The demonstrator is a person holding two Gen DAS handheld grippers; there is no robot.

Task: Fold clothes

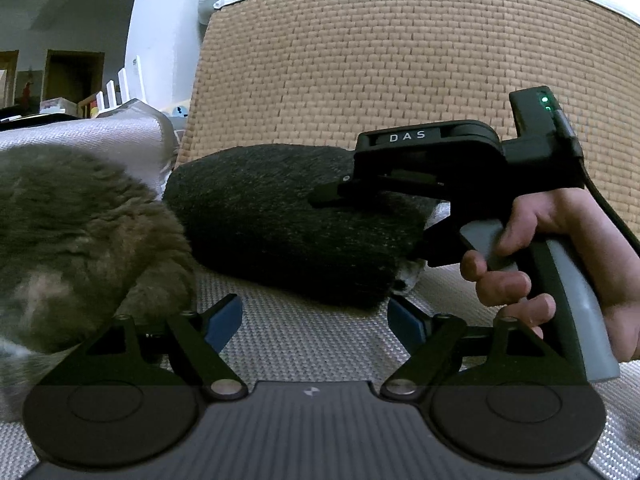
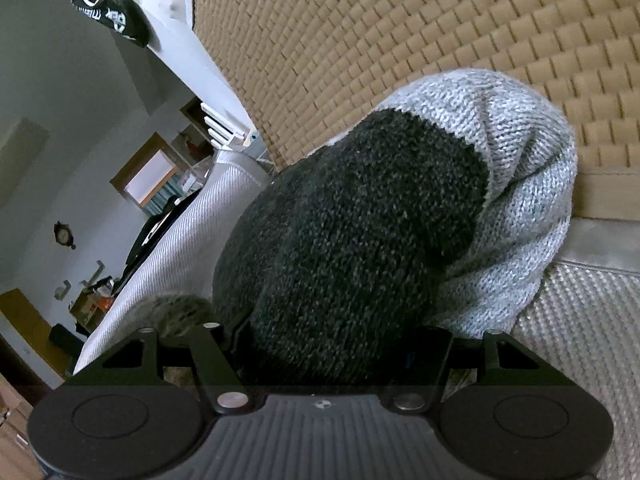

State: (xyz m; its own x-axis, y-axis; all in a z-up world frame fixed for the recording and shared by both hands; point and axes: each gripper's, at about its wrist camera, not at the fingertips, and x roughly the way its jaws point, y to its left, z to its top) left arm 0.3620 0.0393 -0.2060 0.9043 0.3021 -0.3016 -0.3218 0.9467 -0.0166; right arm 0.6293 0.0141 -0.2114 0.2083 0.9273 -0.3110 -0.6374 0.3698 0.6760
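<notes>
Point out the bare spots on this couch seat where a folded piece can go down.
Bare seat fabric lies between the left gripper fingers, in front of the dark knit bundle. Another strip lies right of the light grey knit. The furry grey fabric crowds the left.

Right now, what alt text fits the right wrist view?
A dark knitted garment with a light grey part sits between the right hand-held gripper's fingers, on a woven white surface before a tan textured backrest.
</notes>
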